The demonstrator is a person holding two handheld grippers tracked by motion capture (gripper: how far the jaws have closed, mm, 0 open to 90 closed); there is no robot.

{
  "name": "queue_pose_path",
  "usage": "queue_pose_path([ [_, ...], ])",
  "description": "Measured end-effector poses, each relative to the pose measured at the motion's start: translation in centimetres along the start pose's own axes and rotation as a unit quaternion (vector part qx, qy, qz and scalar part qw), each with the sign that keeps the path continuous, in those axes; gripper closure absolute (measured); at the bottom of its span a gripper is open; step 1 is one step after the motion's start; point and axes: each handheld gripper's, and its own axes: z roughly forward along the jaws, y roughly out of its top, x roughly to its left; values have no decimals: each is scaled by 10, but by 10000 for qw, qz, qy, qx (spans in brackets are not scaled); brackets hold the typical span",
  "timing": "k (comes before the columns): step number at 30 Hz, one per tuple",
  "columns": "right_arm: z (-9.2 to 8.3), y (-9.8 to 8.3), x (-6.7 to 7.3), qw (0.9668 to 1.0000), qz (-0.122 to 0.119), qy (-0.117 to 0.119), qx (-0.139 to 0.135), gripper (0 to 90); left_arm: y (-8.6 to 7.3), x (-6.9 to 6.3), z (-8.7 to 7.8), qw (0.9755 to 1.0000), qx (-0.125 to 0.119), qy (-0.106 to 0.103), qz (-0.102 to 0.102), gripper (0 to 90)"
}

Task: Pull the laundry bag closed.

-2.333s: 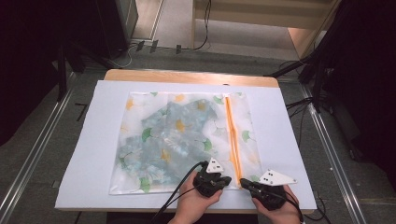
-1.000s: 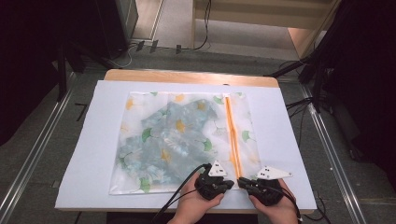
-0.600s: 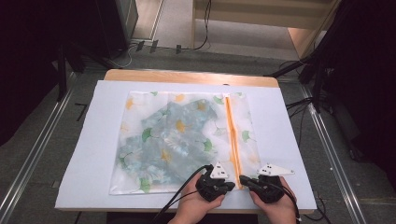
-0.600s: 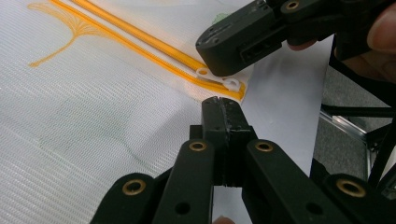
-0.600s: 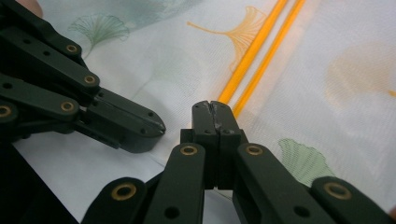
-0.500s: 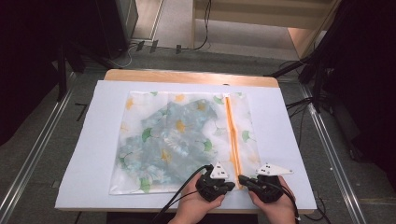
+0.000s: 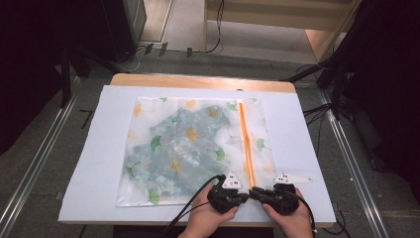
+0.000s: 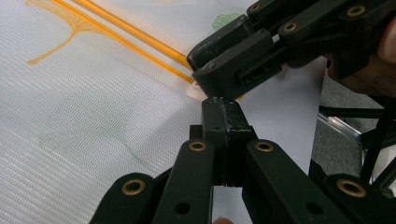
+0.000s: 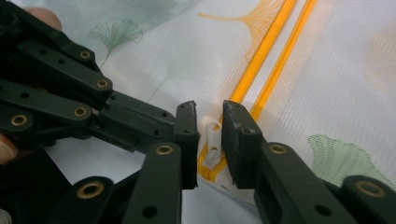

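Scene: I am working at a table covered by a white sheet (image 7: pixel 307 148), seen from above with both hands entering at the near edge.
Bag: a flat mesh zipper bag (image 7: pixel 193 148) printed with ginkgo leaves lies spread in the middle of the sheet, with folded patterned cloth showing through it.
Zipper: an orange zipper (image 7: pixel 245 144) runs from the far edge to the near edge along the bag's right part.
Pull tab: a small white pull tab (image 9: pixel 212 142) sits at the near end of the zipper, at the bag's near corner.
Left gripper: my left gripper (image 8: pixel 223 116) has its jaws closed tip to tip beside the corner fabric; I cannot tell whether any mesh is pinched.
Right gripper: my right gripper (image 9: pixel 208 140) has its jaws slightly apart, bracketing the tab, not yet clamped.
Handling: I judge the bag light, soft and floppy; the mesh will bunch and slide on the sheet if pulled unsupported.
Where to hold: I would pinch the tab squarely and pin the fabric just beside it, since the tab is small and could slip.
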Motion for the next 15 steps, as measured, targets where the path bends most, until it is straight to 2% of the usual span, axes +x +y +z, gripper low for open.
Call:
queue_pose_path([
  [3,0,1,1,10000,-29,-76,57,841,0,0,0,10000,-18,-14,-4,900],
  [8,-6,1,-3,9999,92,84,-108,848,0,1,0,10000,-20,-16,-11,900],
  [15,-12,-2,-5,9995,121,277,-123,849,0,1,0,10000,-10,-21,-23,900],
])
